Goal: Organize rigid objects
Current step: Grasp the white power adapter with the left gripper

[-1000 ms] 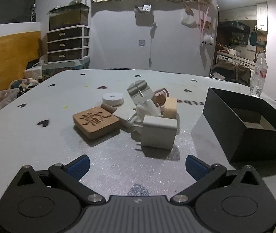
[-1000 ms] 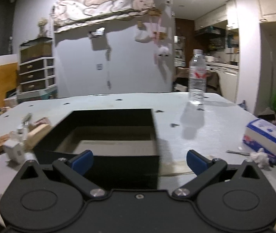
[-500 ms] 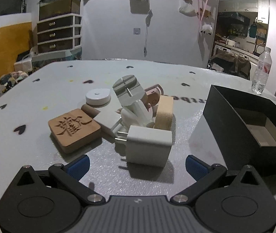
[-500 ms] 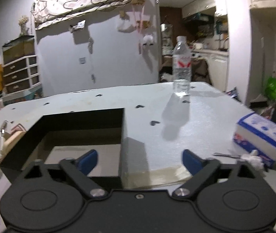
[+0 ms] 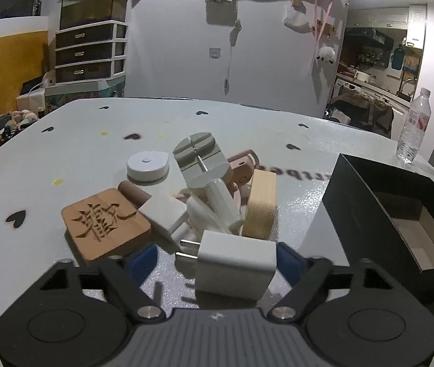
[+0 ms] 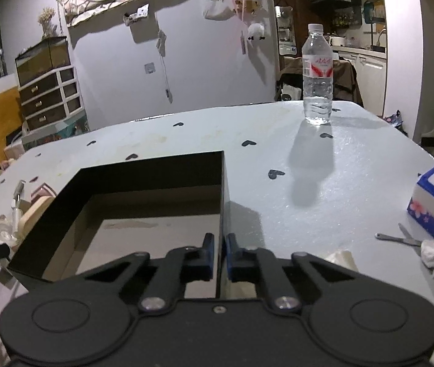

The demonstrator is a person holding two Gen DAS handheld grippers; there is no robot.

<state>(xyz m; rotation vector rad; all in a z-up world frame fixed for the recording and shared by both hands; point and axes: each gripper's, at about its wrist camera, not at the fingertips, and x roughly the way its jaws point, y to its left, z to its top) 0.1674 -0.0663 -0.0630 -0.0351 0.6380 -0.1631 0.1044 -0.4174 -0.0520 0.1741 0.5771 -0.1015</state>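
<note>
Charger between the left gripper's fingers, box wall in the right.
The left gripper (image 5: 217,260) has just been closing around the white charger (image 5: 235,263), its left pad apart; the right gripper (image 6: 219,253) pinches the black box (image 6: 156,165) near wall.

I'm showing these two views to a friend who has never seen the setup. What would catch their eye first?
Probably the jumble of small items mid-table, with a carved wooden tile at its left edge. Nearest the camera, a white charger sits between the fingers of the left gripper, which have just been closing. In the other view, the right gripper has just closed on the wall of an open black box, with a water bottle standing beyond.
</note>
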